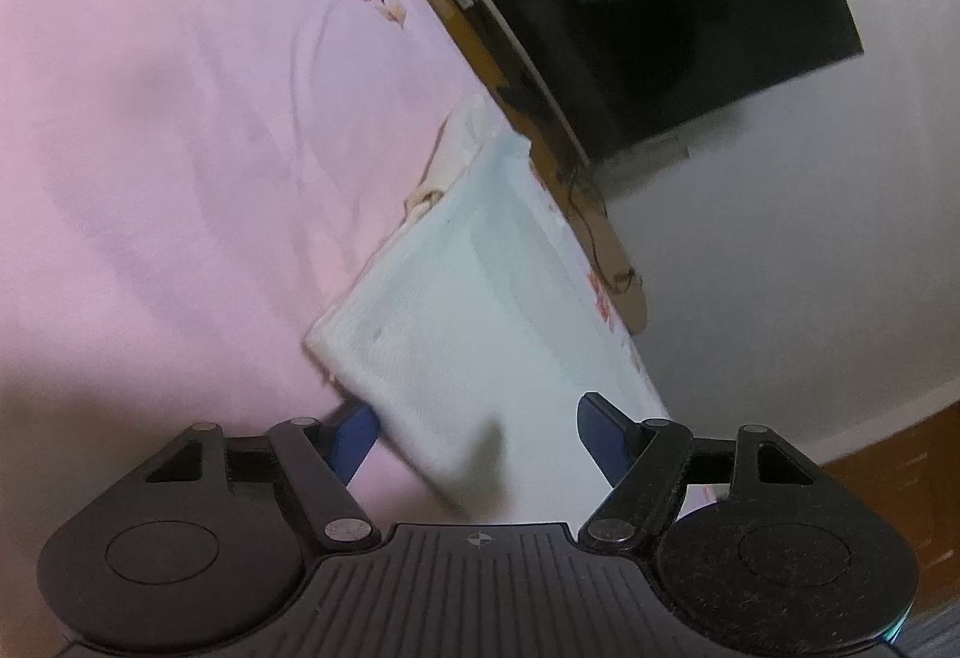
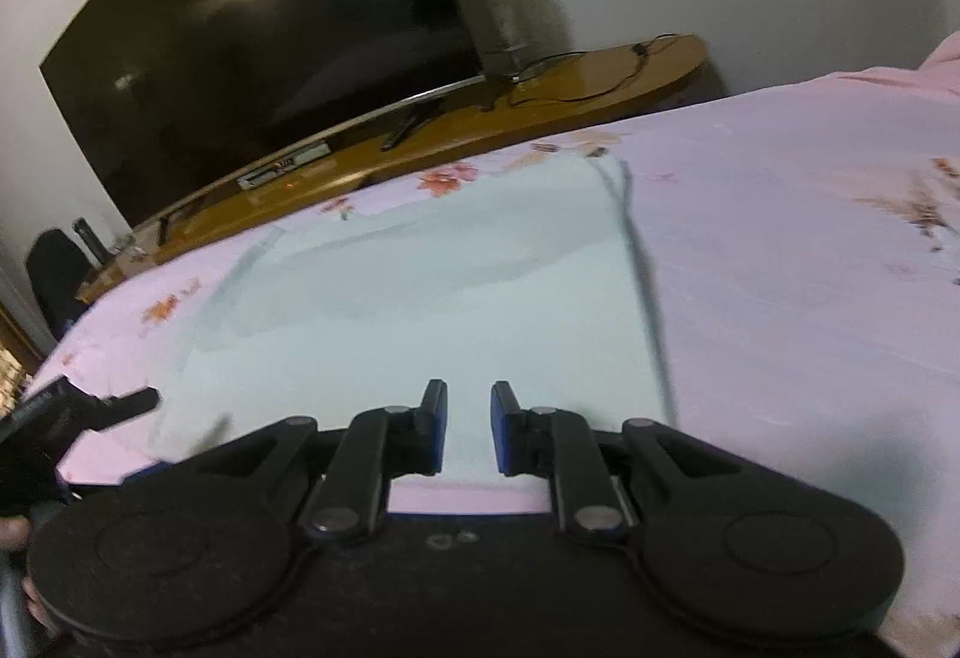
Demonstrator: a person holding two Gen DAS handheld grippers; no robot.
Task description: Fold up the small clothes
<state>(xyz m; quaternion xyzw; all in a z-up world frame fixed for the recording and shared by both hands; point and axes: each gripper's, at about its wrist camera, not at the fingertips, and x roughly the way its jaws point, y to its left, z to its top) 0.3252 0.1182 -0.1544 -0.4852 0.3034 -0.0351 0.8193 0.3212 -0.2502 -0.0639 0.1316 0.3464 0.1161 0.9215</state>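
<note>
Left gripper (image 1: 480, 424) gaping wide around cloth (image 1: 474, 310) edge, not pinching; right gripper (image 2: 468, 430) narrowing, holding nothing; fold risking slipping open on bed (image 1: 150, 148)

My left tool (image 1: 480, 418) is matte black: a ribbed central plate with a small round crosshair mark, two big rounded housings each bearing a raised disc, and angled link arms pinned with silver round-headed screws. Its fingers (image 1: 600, 427) are faced in blue. My right tool (image 2: 469, 427) is built the same, black with speckled, dusty housings, silver pivot screws and blue-faced fingers (image 2: 501, 433). In the right wrist view, part of my left tool shows as a black shape at the left edge.
</note>
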